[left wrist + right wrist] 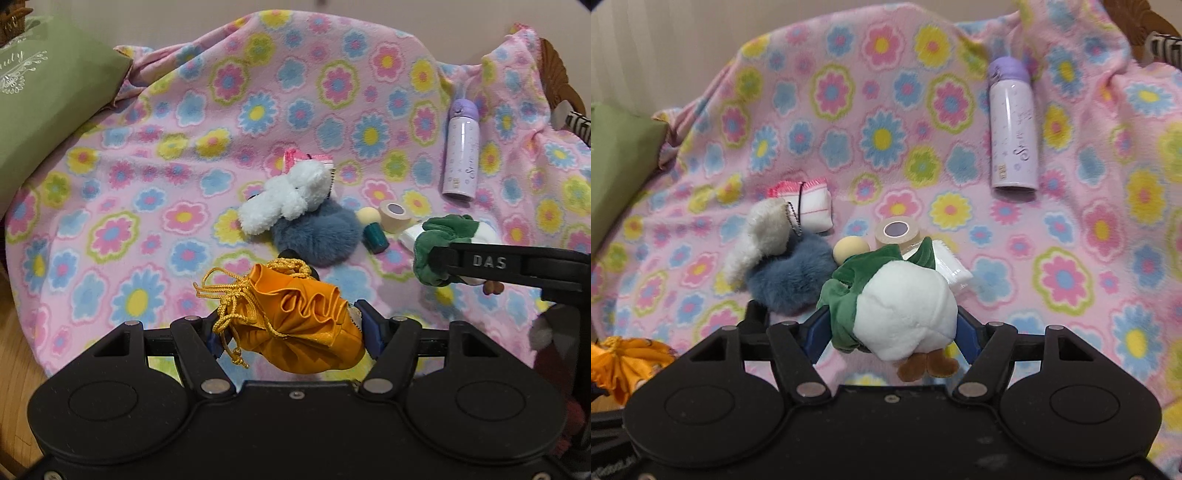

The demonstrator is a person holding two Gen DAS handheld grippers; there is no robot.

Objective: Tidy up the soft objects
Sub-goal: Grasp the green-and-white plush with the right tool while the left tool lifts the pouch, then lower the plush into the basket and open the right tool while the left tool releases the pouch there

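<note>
Both tools grip: left tool (291, 332) clamps the orange pouch (303, 325), right tool (894, 328) the white plush (905, 314).

The left hand-held gripper (291, 332) is matte black plastic: two round raised discs flank a central silver screw (296, 395), angled linkage arms carry silver pivot pins, and the fingers are faced with blue pads. The right hand-held gripper (892, 328) matches it; its finger bears raised "DAS" lettering.

Left tongs (291, 332) grip an orange drawstring pouch (299, 325) above the flowered blanket (258, 110).
</note>
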